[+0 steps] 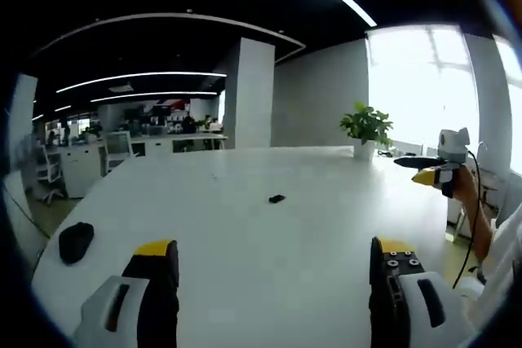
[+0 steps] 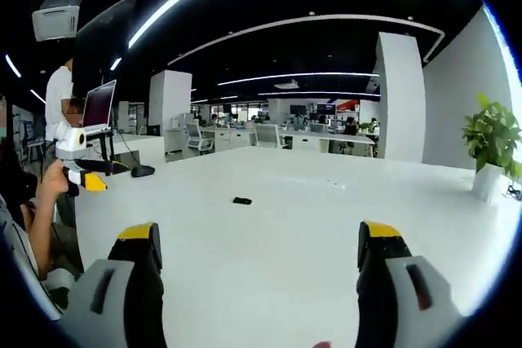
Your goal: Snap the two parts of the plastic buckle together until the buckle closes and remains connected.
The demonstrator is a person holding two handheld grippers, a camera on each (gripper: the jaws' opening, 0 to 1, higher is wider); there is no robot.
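Here, buckle (image 1: 276,198) too small to make out, both hand-held grippers (image 1: 273,262) (image 2: 259,250) wide apart, holding nothing

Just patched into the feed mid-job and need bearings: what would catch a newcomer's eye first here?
A big white table spreads out ahead, with one small black buckle lying alone near its middle. Both the left gripper and the right gripper hover open above the near edge, holding nothing. A potted plant stands at the far edge, and a black mouse lies at the left.

White table, open office behind

Green potted plant (image 1: 367,129) at the white table's (image 1: 245,234) far edge; black rounded mouse-like object (image 1: 75,242) near its left edge.
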